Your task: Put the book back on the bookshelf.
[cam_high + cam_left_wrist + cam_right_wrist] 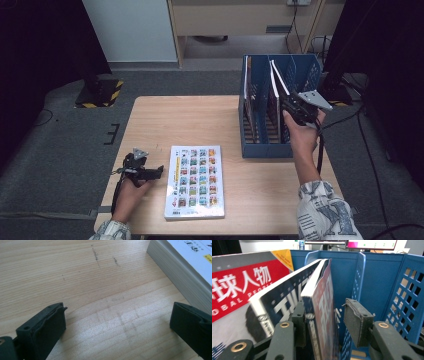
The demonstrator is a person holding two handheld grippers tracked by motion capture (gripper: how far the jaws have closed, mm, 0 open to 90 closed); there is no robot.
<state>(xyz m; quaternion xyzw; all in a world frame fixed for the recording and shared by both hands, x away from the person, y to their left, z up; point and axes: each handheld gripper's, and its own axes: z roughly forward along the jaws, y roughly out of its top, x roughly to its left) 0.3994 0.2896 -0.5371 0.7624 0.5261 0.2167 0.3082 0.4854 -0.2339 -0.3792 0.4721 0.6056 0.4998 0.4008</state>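
The wooden table [150,120] carries everything here. At its far right stands a blue file rack [265,145] with upright dividers and perforated walls, open at the top. Several magazines stand in its slots; in the right gripper view a red-and-white magazine [242,287] leans at the left, and next to it stands a thinner book [322,307] with a dark blue and red cover, upright and tilted slightly, in a slot just left of a blue divider [359,282].

Flat on the near middle of the table lies a big white book [195,181] with rows of small coloured pictures on its cover. In the left gripper view its thick page edge [180,277] shows at the upper right.

The right gripper [324,322] is held at the rack's top edge, on the right side of the high view. The thin book stands between its jaws: one jaw lies against the book's left face, while the other stands clear of the cover with a visible gap, so the jaws are spread and not pinching.

The left gripper [117,322] rests low over bare wood just left of the flat book, near the table's front left. Its jaws are spread wide with nothing between them.
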